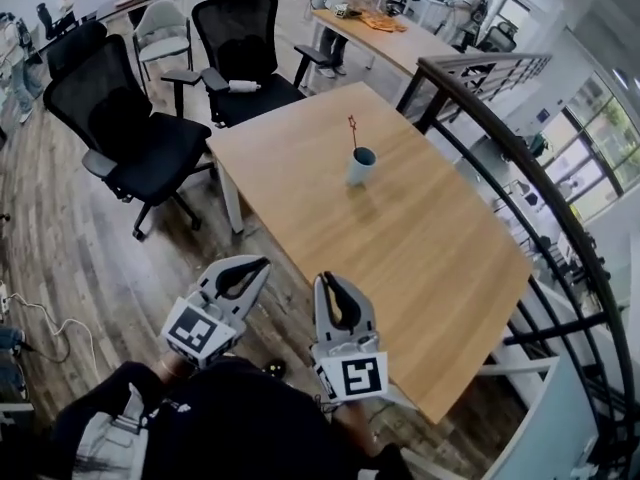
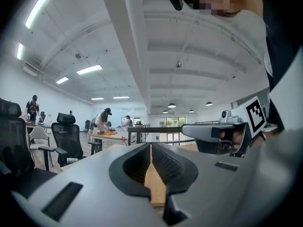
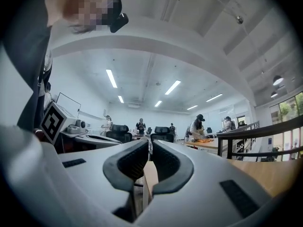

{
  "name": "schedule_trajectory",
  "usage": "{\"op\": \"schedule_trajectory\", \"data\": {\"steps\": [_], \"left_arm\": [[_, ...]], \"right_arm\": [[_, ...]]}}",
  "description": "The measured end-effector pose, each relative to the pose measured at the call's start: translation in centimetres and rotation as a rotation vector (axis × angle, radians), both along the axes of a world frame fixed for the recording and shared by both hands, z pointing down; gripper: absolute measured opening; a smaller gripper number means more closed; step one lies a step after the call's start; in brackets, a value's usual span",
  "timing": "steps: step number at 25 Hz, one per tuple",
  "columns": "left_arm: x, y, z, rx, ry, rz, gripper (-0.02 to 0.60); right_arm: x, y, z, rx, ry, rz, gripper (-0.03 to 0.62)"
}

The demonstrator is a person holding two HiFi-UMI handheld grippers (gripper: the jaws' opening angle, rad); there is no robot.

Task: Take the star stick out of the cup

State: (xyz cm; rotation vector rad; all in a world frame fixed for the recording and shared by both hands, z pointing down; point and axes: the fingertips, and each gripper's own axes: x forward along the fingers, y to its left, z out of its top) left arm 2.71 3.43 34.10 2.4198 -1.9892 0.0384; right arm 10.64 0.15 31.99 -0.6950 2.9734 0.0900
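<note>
In the head view, a light blue cup (image 1: 360, 165) stands upright near the middle of the wooden table (image 1: 420, 258). From it rises a thin stick with a small red star (image 1: 352, 124) on top. Both grippers hang at the table's near-left edge, well short of the cup. My left gripper (image 1: 263, 262) is off the table's corner, with its jaws together and nothing in them. My right gripper (image 1: 322, 279) is beside it, also shut and empty. The left gripper view shows its closed jaws (image 2: 150, 146) and the table top beyond. The right gripper view shows its jaws (image 3: 150, 142) together.
Black office chairs (image 1: 140, 133) (image 1: 245, 58) stand to the left of and behind the table. A black curved railing (image 1: 520, 158) runs along the table's right side. People work at another wooden table (image 1: 395, 30) at the back. A cable (image 1: 50, 323) lies on the floor at left.
</note>
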Motion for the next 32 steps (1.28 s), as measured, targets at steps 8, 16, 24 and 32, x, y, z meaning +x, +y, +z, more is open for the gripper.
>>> {"op": "schedule_trajectory", "data": {"steps": [8, 16, 24, 32], "left_arm": [[0.5, -2.1, 0.9, -0.040, -0.008, -0.004, 0.023], [-0.2, -9.6, 1.1, -0.051, 0.022, 0.050, 0.023], [-2.5, -18.8, 0.0, 0.018, 0.004, 0.175, 0.023], [-6.6, -28.3, -1.1, 0.016, -0.008, 0.277, 0.023]], "right_arm": [[1.0, -2.4, 0.9, -0.033, -0.044, 0.024, 0.026], [0.4, -8.5, 1.7, -0.037, -0.015, 0.087, 0.026], [-1.6, -16.2, 0.9, -0.024, -0.012, 0.196, 0.026], [-5.8, -25.0, 0.0, -0.034, -0.020, 0.282, 0.026]]}}
